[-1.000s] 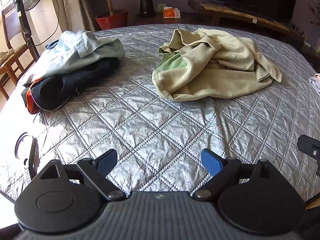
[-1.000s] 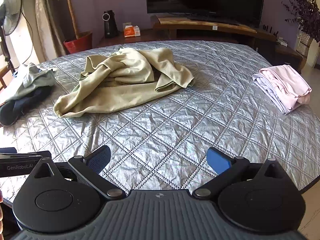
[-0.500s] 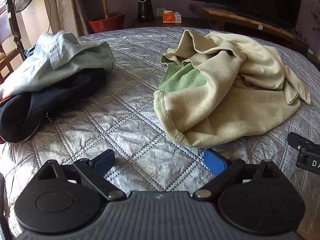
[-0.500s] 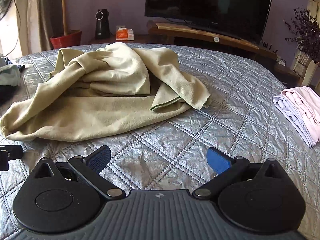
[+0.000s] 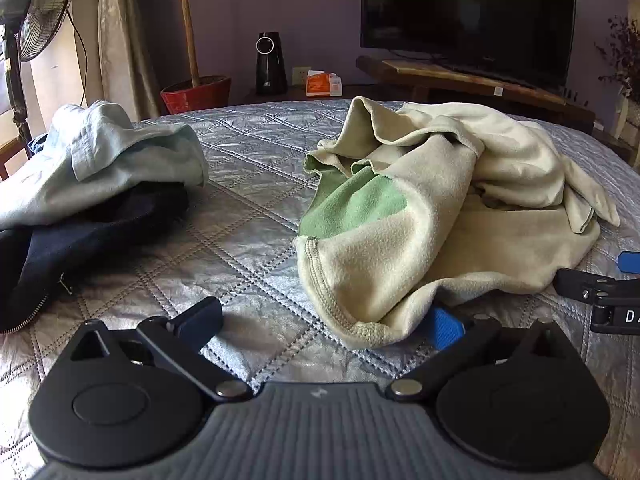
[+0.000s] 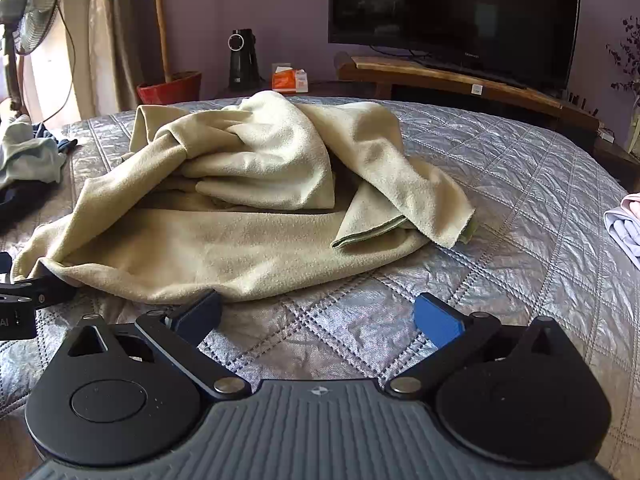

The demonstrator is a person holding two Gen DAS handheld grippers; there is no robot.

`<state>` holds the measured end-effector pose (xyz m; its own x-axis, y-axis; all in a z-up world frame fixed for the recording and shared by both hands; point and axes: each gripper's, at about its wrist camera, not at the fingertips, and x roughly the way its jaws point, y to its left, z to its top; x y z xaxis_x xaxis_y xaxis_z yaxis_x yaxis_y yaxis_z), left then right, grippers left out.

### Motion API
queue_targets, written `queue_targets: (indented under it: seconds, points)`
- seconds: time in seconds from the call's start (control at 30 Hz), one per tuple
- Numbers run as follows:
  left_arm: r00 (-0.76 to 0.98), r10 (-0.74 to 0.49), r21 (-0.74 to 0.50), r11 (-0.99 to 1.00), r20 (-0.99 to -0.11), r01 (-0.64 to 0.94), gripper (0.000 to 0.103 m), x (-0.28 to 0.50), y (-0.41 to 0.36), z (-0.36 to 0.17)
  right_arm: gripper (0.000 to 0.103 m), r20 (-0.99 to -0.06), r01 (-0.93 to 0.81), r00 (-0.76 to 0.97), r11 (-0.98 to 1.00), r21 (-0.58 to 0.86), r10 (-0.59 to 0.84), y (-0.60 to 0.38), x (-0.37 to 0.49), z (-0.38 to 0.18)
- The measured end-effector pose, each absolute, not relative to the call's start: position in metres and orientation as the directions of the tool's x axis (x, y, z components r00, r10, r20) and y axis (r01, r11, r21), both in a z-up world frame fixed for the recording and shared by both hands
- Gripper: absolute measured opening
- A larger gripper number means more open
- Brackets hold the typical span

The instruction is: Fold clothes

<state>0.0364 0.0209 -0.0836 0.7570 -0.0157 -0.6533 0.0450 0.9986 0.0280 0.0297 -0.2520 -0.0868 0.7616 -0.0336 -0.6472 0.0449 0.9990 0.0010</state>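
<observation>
A crumpled cream fleece garment (image 5: 400, 248) with a green inner patch lies on the silver quilted bedspread (image 5: 248, 216). My left gripper (image 5: 322, 320) sits low at the garment's near left hem. Its jaws are opening, and the hem lies between them close to the right pad without being pressed. In the right wrist view the same garment (image 6: 248, 240) spreads ahead. My right gripper (image 6: 316, 310) stands open at its near edge, with the left finger (image 6: 200, 314) just under the cloth's border and bare quilt between the pads. Each gripper shows at the edge of the other's view.
A light blue shirt on a dark zipped jacket (image 5: 100, 168) is piled at the left. Folded pink clothes (image 6: 624, 220) lie at the bed's right edge. Beyond the bed stand a TV (image 6: 452, 16), a red plant pot (image 5: 196, 94) and a fan (image 5: 36, 20).
Both grippers have come forward and down to the cream garment's near edge. The left gripper's jaws have spread a little wider, and the hem now lies between them.
</observation>
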Motion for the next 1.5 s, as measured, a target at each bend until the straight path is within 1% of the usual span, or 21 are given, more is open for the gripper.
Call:
queue_targets:
  seconds: [1.5]
  points:
    - [0.761,-0.021,0.017,0.999,-0.648,0.042,0.103,0.0331,0.0233,-0.0843,0.103,-0.647,0.044,0.762,0.999,0.005,-0.031,-0.2539,0.0305,-0.0872]
